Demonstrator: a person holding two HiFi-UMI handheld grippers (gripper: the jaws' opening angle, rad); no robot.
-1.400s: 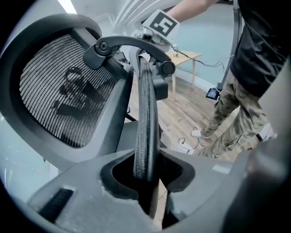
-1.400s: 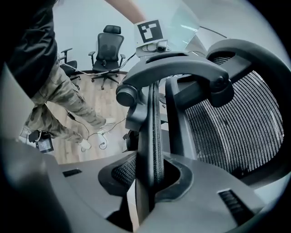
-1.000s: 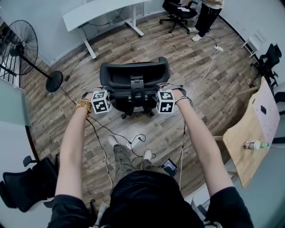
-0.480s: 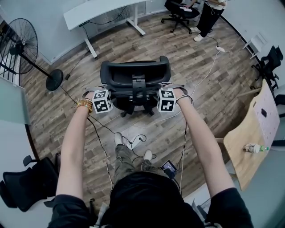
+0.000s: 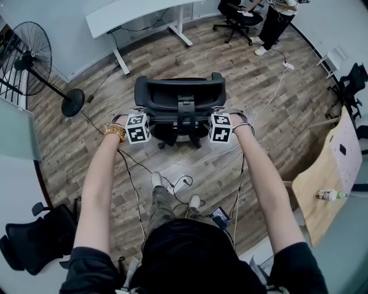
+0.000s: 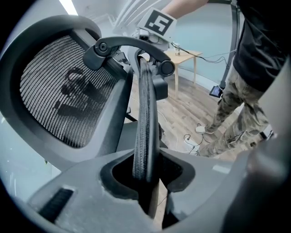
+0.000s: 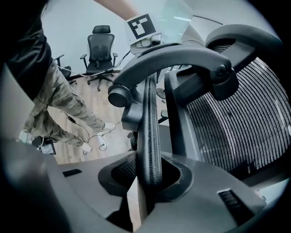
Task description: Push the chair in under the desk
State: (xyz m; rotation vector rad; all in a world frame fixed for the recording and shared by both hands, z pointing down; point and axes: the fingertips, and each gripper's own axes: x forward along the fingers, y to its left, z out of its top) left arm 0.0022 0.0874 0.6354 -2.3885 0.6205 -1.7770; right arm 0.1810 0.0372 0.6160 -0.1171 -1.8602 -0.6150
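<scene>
- In the middle of the wood floor (image 5: 259, 120) stands the chair (image 5: 179, 95), its back toward the person and its seat facing the white desk (image 5: 138, 14) along the far wall.
- Over the last second the chair rolls a little nearer the desk. The strip of floor between the chair and the desk's near foot is narrower than it was, though the two are still well apart.
- The left gripper (image 6: 146, 175) is clenched on the ribbed black rim (image 6: 145, 113) of the chair's back, which runs straight up between its jaws.
- The right gripper (image 7: 148, 179) grasps the same rim on the other side in the same way. Neither grip loosens or slips as the chair travels.
- Both arms stay stretched out and level with each other, so the chair goes forward square rather than swinging to one side.
- The person's feet (image 5: 156, 179) step forward behind the chair, and the cable (image 5: 172, 184) lying between them comes along.
- The fan (image 5: 29, 54) at the left keeps its place and is clear of the path.
- In my judgement the push is under way but far from done: a good stretch of open floor remains, and the chair must be aimed between the desk's legs.
</scene>
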